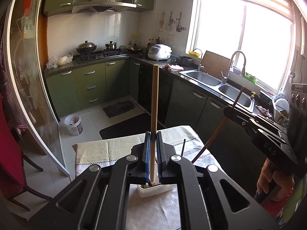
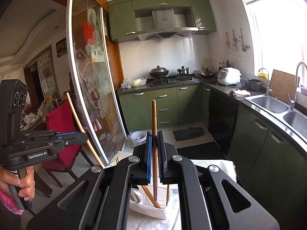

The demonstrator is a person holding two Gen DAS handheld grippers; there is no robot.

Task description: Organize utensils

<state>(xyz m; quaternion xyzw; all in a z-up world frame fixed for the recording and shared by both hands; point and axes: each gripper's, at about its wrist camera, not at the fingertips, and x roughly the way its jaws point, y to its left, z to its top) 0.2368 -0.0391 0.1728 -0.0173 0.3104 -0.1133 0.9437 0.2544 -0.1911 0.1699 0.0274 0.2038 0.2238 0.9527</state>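
My left gripper [image 1: 153,136] is shut on a pale wooden stick [image 1: 154,99] that stands upright. Its lower end reaches down to the white utensil holder [image 1: 163,190] on the table. My right gripper [image 2: 154,136] is shut on a reddish-brown wooden handle [image 2: 154,118], also upright, with its lower end inside the same holder [image 2: 147,211]. Chopsticks [image 2: 150,194] and another utensil lean in that holder. In the left wrist view the right gripper [image 1: 228,109] is to the right, with its dark stick [image 1: 213,136] slanting down. In the right wrist view the left gripper [image 2: 84,136] is at the left, with the pale stick [image 2: 76,118].
The holder stands on a small table with a pale cloth [image 1: 107,149]. Green cabinets, a stove and a double sink [image 1: 216,82] run along the back and right. A glass sliding door [image 2: 92,95] and a red chair [image 2: 61,134] are at the left. A bucket [image 1: 73,124] sits on the floor.
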